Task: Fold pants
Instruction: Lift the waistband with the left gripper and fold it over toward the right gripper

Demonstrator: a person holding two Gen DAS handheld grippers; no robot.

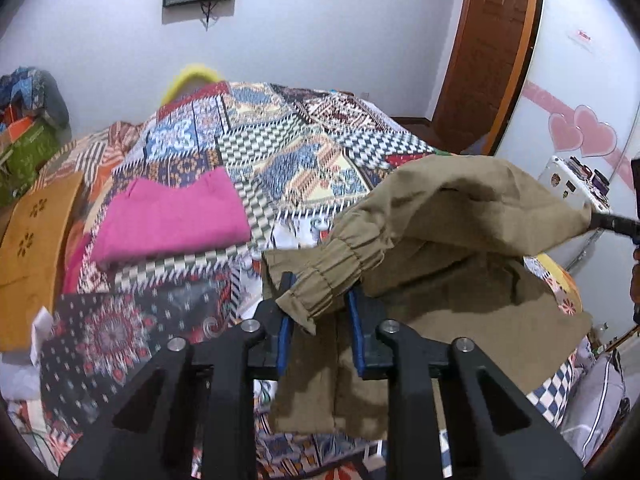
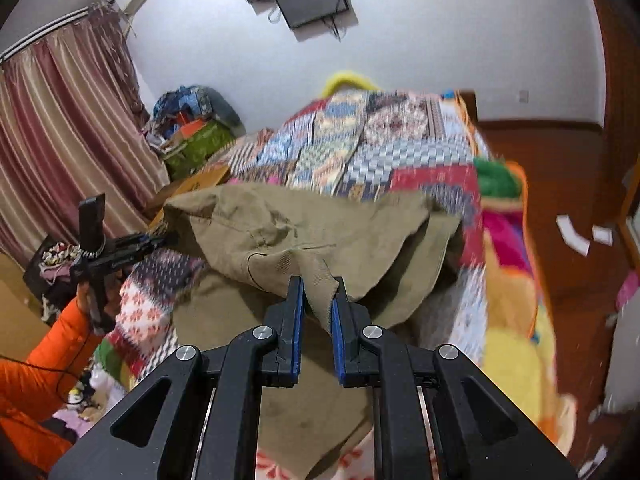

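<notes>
Left tool (image 1: 320,304) closed on the elastic cuff of the khaki pants (image 1: 440,240). Right tool (image 2: 318,300) closed on a fabric corner at the other end. Pants lifted between both tools, sagging over the patchwork bed (image 1: 280,140); lower part lies on the bed. Folded pink garment (image 1: 172,220) rests nearby. Waistband hidden in folds; bed edges blurred.

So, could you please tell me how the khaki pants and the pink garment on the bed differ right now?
The khaki pants are lifted and draped, pinched by the left hand-held gripper and the right hand-held gripper; the pink garment lies untouched. The pants are rumpled and mid-fold; the pink garment is already folded flat. Both are over the patchwork bedspread.
</notes>
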